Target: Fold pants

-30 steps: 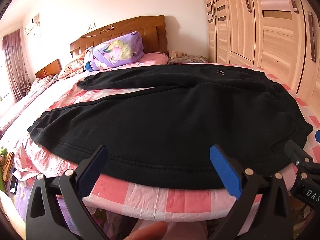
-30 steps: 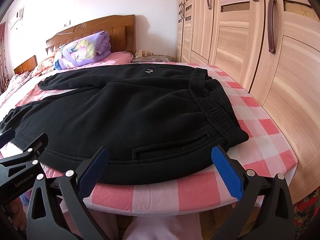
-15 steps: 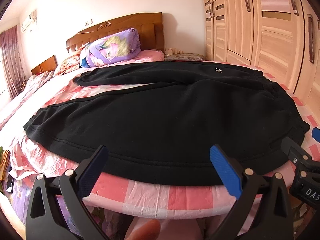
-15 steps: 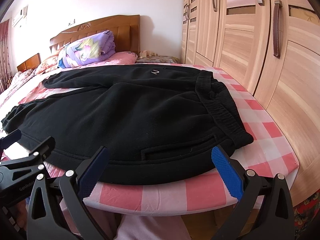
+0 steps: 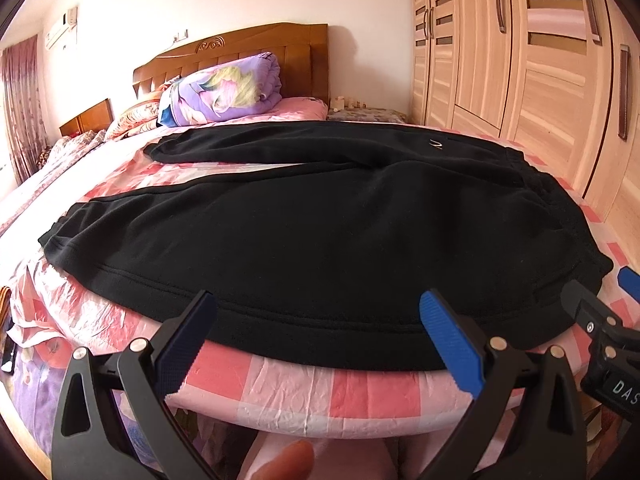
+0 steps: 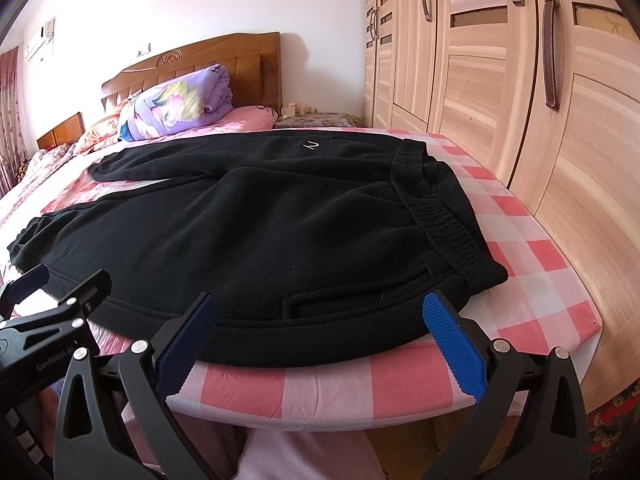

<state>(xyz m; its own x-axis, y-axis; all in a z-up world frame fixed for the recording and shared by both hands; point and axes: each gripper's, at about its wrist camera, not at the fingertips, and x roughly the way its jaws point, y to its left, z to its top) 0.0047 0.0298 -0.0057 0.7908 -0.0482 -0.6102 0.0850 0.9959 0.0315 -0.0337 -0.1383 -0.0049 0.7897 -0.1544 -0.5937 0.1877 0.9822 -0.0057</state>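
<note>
Black pants (image 5: 320, 240) lie flat across the foot of the bed (image 5: 304, 388), on the pink check cover. Leg cuffs point to the bed's left side, waistband (image 6: 444, 216) to the right side nr the wardrobe (image 6: 520, 100). Near leg runs along the front edge; far leg splays off toward the headboard, so legs aren't stacked yet.

Left gripper (image 5: 324, 344): jaws wide open, holding nothing, hovering just off the front edge over the near leg's side seam, abt mid-leg. Judgement: step in hand = reach in + pinch the near long edge, then carry it over onto the far leg. For a clean fold I'd shift this one further left, closer to the cuff, so the leg end doesn't sag or trail.

Right gripper (image 6: 320, 344): jaws also wide open, empty, just off the front edge nr the hip pocket slit (image 6: 360, 296), short of the waistband corner. Grab the seam edge, both fabric layers, not the pocket lip alone, else only the top layer lifts.

Lift both together, same height, keep the edge taut btw them. Fleece looks thick + limp, so a shallow bite may slip; go deep.
</note>
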